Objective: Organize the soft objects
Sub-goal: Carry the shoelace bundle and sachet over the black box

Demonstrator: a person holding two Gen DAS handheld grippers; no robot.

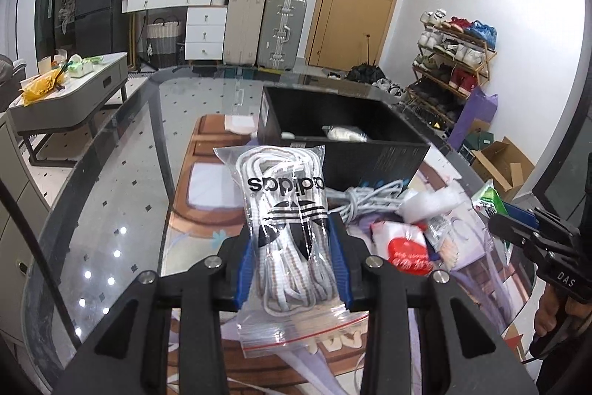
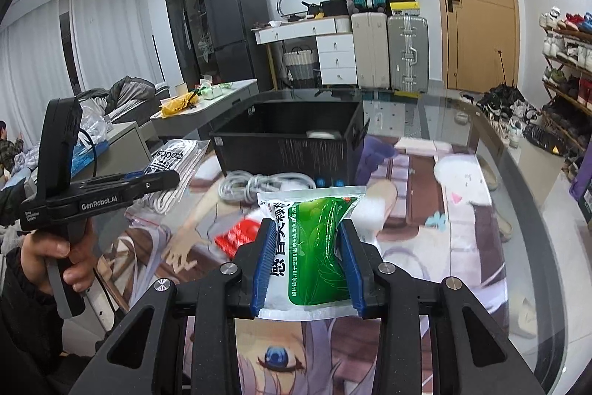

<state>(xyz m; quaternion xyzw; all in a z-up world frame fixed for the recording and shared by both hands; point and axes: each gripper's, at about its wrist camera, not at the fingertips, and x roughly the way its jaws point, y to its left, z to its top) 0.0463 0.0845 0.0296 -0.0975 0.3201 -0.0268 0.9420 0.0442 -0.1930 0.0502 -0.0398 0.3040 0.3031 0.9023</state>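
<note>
My left gripper [image 1: 292,228] is shut on a clear zip bag of white laces [image 1: 286,210] with a black adidas logo, held above the mat. My right gripper [image 2: 309,232] is shut on a green and white pouch [image 2: 314,247] with Chinese print, held above the mat. A black open box [image 1: 344,136] stands just beyond, with white soft items [image 1: 346,134] inside; it shows in the right wrist view [image 2: 285,143] too. The lace bag [image 2: 174,165] and left gripper [image 2: 162,178] appear at the left of the right wrist view.
On the printed mat [image 2: 444,210] lie a coiled grey cable [image 1: 370,197], a red and white packet [image 1: 403,247] and white padding [image 1: 429,204]. The mat covers a glass table [image 1: 111,191]. Suitcases, a shoe rack and a door stand behind.
</note>
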